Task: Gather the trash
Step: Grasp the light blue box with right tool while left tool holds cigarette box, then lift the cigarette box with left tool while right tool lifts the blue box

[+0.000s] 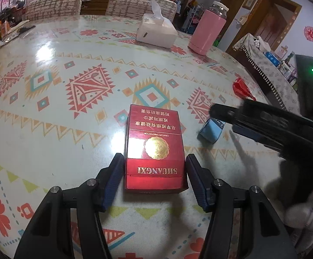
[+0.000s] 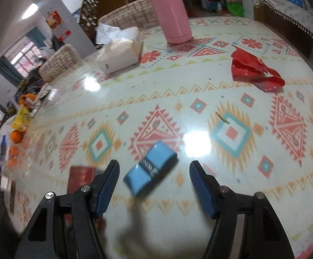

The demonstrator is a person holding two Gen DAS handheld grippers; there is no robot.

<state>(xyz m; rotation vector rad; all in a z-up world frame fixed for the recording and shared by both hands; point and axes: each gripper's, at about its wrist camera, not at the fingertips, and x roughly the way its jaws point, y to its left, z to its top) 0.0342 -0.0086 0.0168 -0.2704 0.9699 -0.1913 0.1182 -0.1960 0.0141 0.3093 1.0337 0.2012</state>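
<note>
The left tool [image 1: 154, 172] sits low over the tabletop [image 1: 48, 112] with its fingers apart, one on each side of the red pack [image 1: 155, 149]. The pack lies flat, its near end between the blue pads [image 1: 113, 181]; the pads stand just beside its long edges, and whether they touch cannot be told. The gold seal and the word SHUANGXI face up.

The right tool [image 2: 154, 185] is also spread wide, hovering over the blue box [image 2: 151, 170]. The box looks blurred and lies at an angle, between the fingers and nearer the left one, touched by neither. In the left view the same blue box [image 1: 210, 130] lies right of the red pack, a little apart from it, with the right tool [image 1: 223, 113] reaching in above it from the right edge.

A crumpled red wrapper [image 2: 253, 71] lies further out on the tabletop, well apart from both boxes. Beyond it stands an upright pink flask [image 2: 171, 15], and to its left a white tissue pack [image 2: 121, 51] with a sheet sticking up. Oranges [image 2: 16, 136] and a yellow packet [image 2: 21, 118] sit along the far left rim in the right view. Two chairs [image 1: 52, 5] stand behind the tabletop.
</note>
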